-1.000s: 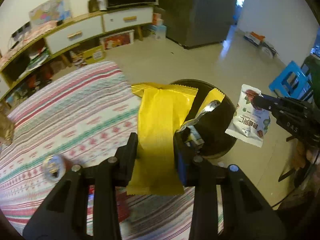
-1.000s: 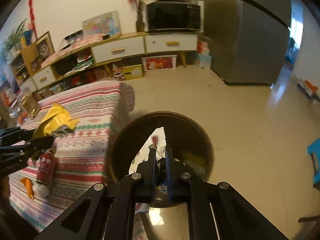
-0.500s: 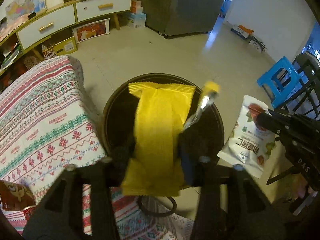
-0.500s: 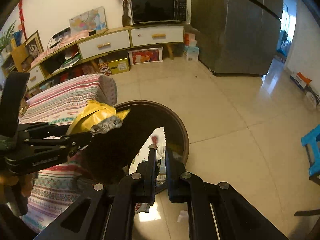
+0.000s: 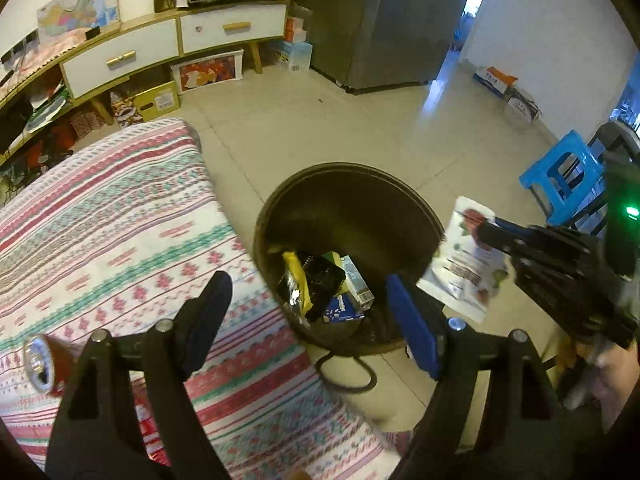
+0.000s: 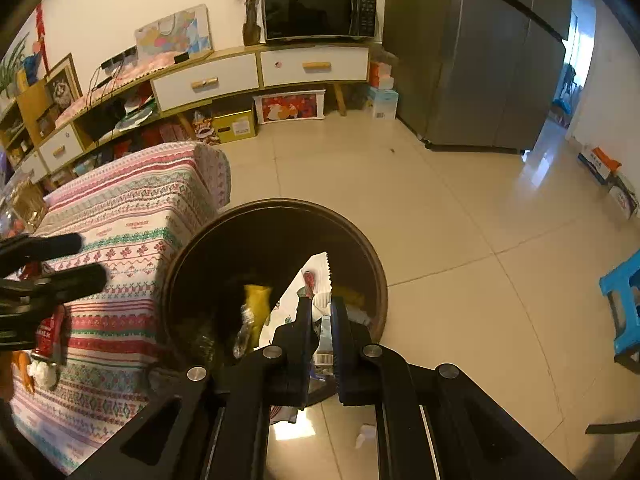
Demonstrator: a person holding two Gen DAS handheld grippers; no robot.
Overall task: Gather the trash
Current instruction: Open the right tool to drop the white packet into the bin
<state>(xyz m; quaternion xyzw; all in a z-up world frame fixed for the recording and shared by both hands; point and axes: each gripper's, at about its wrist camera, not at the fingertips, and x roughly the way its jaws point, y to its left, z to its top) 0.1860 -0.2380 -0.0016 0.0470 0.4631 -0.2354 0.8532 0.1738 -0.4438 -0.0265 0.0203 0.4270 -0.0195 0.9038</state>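
Observation:
A round dark trash bin (image 5: 360, 184) stands on the floor beside the table and holds several wrappers, among them the yellow wrapper (image 5: 296, 280). My left gripper (image 5: 308, 304) is open and empty above the bin's near rim. My right gripper (image 6: 320, 304) is shut on a white snack packet (image 6: 316, 276) and holds it over the bin (image 6: 200, 248). The packet also shows in the left wrist view (image 5: 464, 268), at the bin's right rim. The yellow wrapper (image 6: 256, 304) lies inside the bin.
The table with a striped patterned cloth (image 5: 100, 220) is left of the bin, with a red can (image 5: 40, 364) lying on it. A blue stool (image 5: 564, 172) stands at the right. A cabinet with drawers (image 6: 260, 72) and a fridge (image 6: 480, 60) stand at the back.
My left gripper opened and let go of the yellow wrapper, which dropped into the bin. My right gripper still holds the white packet over the bin.

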